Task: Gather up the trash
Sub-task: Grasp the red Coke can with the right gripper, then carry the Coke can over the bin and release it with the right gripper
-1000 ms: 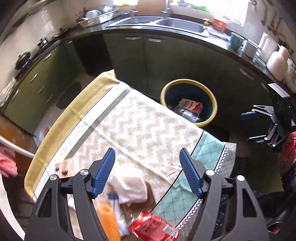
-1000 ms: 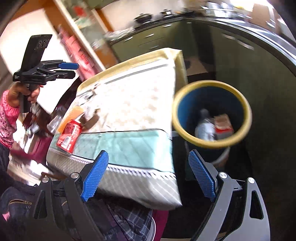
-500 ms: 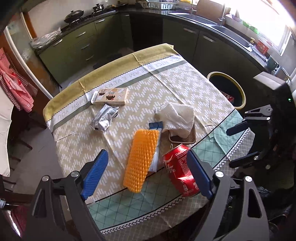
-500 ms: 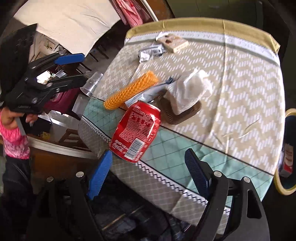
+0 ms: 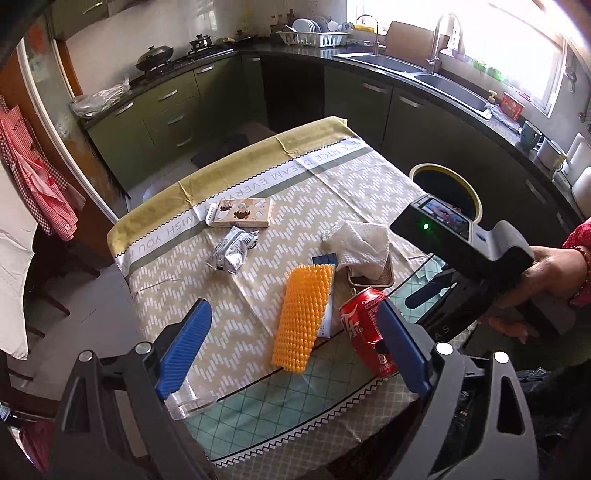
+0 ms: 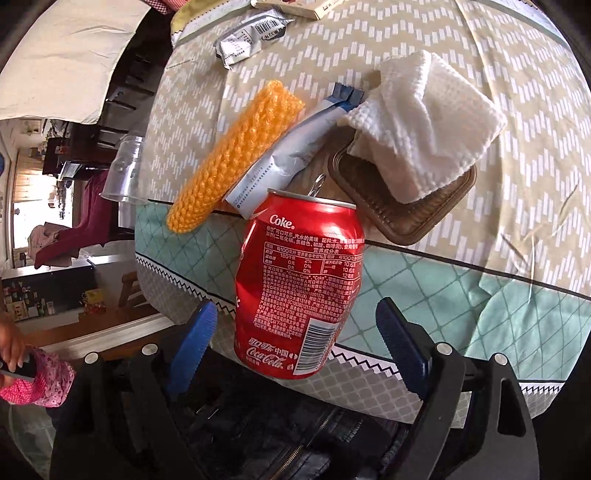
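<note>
Both tools gaping, jaws opening

The clothed table bears a red can; orange mesh sleeve; silver packet; box.

This is a home kitchen: green cabinets run under a dark counter with a double steel sink below a bright window. A wok sits on the gas stove, plates stand in a dish rack, and a checked apron hangs nearby.
</note>
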